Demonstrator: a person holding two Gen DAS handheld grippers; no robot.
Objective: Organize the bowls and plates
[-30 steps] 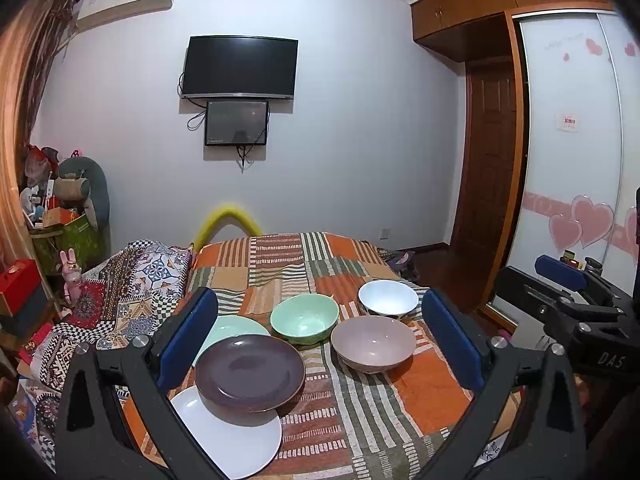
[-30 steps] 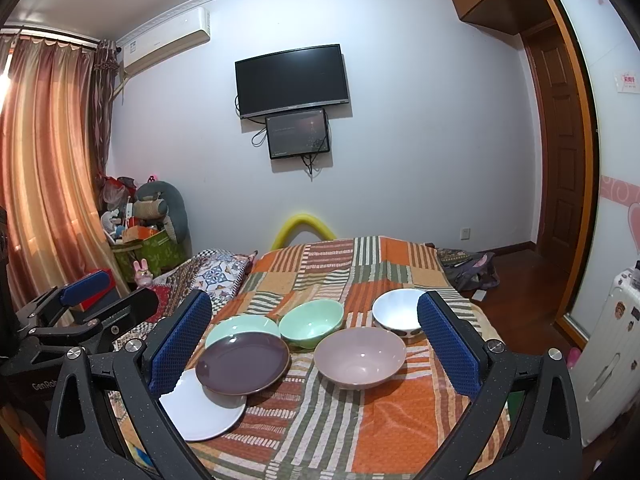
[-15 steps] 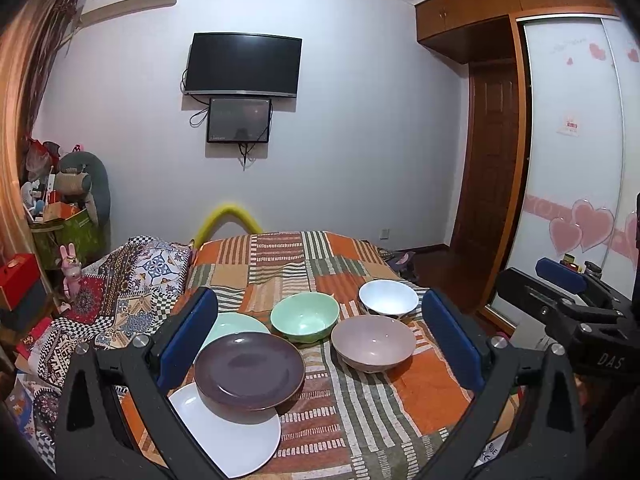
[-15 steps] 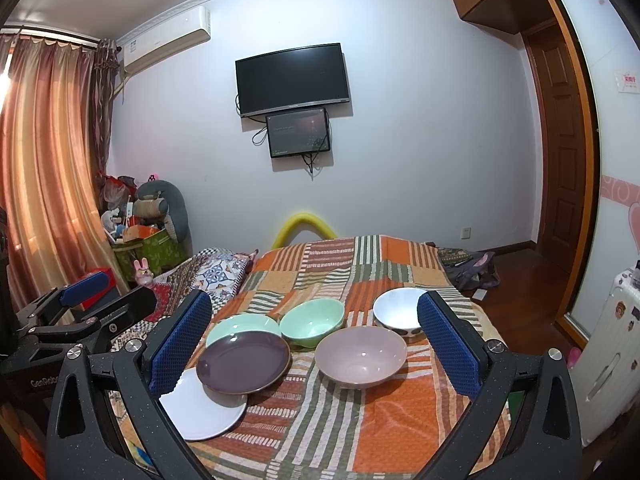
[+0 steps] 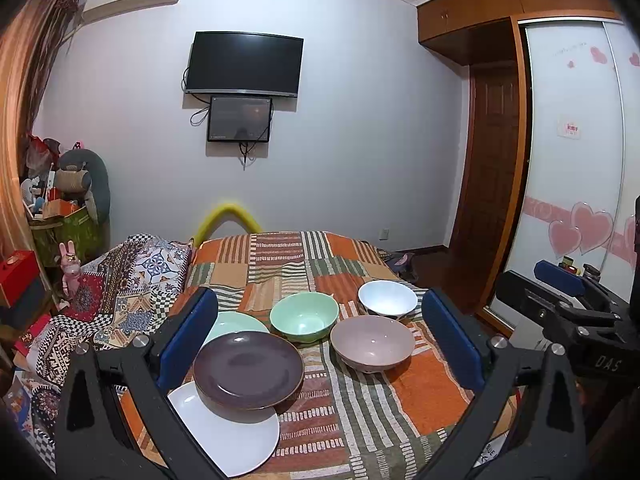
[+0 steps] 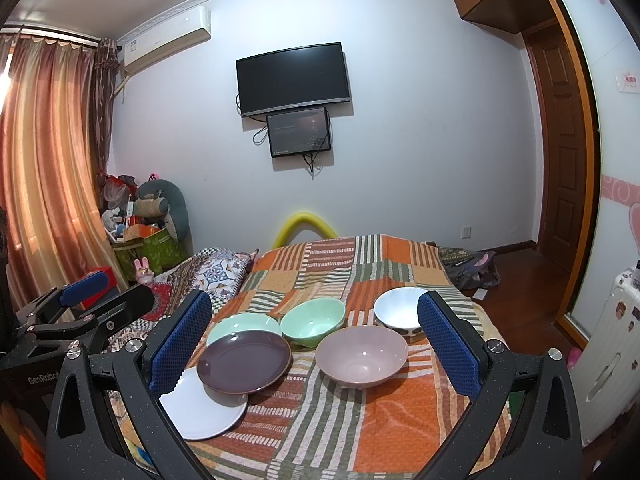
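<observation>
Nearest, the left hand-held gripper (image 5: 320,344) and right hand-held gripper (image 6: 314,346) hover spread wide, pinching nothing. Beyond, on the bed (image 5: 420,404), a purple plate (image 5: 248,368) overlaps a white plate (image 5: 232,440) and a green plate (image 5: 236,322). Farther sit a pink bowl (image 5: 372,344), green bowl (image 5: 304,316) and white bowl (image 5: 386,298).

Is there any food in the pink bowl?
Empty. The pink bowl sits upright on the striped blanket, and its smooth inside shows all the way to the bottom with nothing in it.
</observation>
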